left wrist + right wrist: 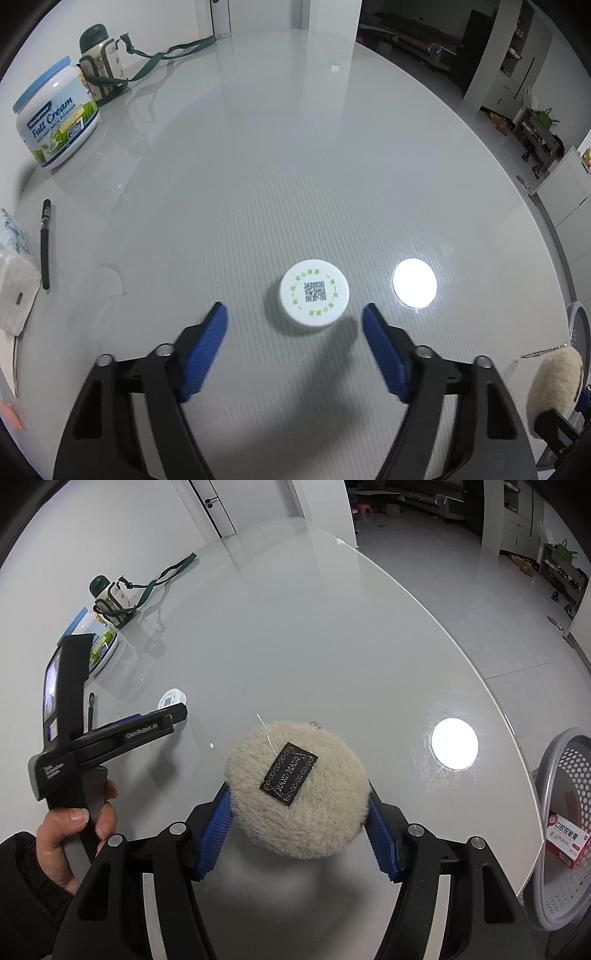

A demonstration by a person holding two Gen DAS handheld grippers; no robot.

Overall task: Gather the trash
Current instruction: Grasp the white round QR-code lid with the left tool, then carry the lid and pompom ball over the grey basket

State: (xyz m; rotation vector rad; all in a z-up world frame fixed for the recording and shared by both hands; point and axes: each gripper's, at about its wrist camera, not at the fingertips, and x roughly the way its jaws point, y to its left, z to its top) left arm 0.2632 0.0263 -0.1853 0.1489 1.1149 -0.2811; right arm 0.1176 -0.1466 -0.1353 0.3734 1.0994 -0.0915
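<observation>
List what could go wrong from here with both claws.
1. The left claw stands open around the low white round cap with a QR code; closing on the glossy table could skid it away.
2. The right claw grips the fluffy cream round pad only by its soft fur; it may slip before reaching the grey perforated basket.

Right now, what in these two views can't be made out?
- Basket: right wrist view, cut off by the frame edge; only a red-and-white box shows inside.
- Milk powder tub: right wrist view, mostly behind the left tongs.
- Fluffy round pad: left wrist view, clipped at the edge.
- White cap: printed ring text too small.
</observation>
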